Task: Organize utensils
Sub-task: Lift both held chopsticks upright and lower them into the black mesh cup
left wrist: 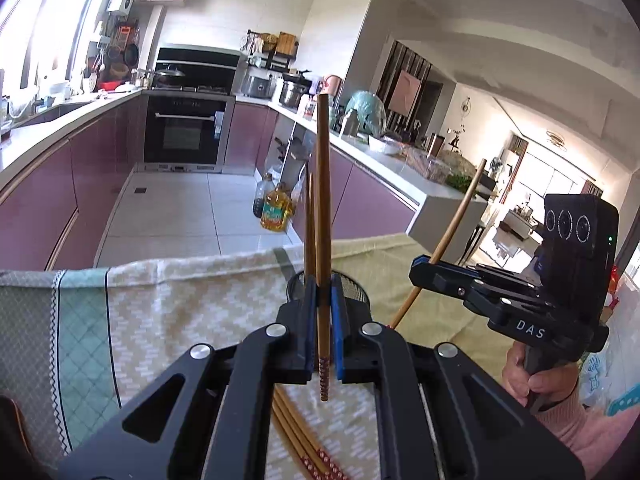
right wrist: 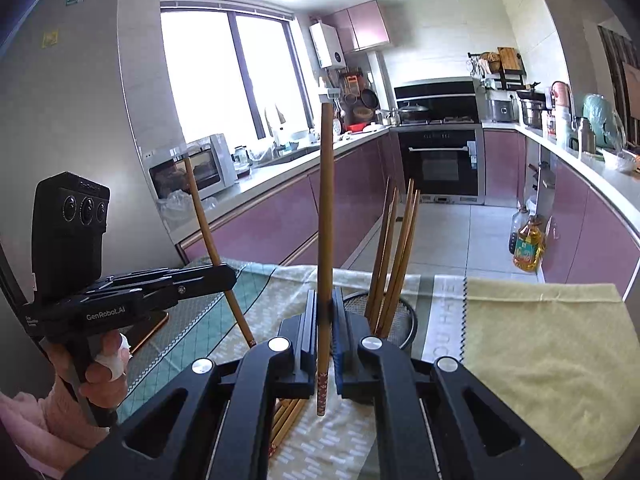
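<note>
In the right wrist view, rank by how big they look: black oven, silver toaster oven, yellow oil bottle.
1. Black oven
2. Silver toaster oven, nearer the camera, so true size is unsure
3. Yellow oil bottle

claws black, blue pads | chopstick in left claw brown, red-and-white patterned end | holder beyond right claw black mesh | cloth under claws cream zigzag weave, teal diamond panel left | towel right of right claw pale yellow-green | cabinets mauve
</note>
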Motion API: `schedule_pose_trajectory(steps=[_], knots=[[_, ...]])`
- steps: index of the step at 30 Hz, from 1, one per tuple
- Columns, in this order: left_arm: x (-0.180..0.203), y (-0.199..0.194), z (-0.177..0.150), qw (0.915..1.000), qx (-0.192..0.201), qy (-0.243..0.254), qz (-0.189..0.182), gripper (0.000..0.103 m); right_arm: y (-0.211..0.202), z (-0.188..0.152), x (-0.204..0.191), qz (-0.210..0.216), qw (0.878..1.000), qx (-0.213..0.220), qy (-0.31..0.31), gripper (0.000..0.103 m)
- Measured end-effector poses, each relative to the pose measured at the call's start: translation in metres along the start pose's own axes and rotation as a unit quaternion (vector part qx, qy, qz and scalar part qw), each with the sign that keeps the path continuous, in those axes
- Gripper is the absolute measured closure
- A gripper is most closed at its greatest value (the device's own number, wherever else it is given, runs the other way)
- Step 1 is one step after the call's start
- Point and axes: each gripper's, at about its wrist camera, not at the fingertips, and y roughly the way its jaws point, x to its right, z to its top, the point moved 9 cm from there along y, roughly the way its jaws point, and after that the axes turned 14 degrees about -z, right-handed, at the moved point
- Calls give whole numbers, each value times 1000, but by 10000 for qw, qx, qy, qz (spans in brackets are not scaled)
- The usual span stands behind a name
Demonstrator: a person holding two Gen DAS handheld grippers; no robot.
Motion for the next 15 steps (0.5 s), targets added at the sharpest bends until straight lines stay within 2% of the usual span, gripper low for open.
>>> schedule_pose_trajectory(steps=[11,15], knots=[[12,8,52,9981,552,260,20,96,-6,42,12,-83,9988,472,30,97],[13,17,60,9971,592,417,234,96,-1,50,15,-132,9984,549,47,97]])
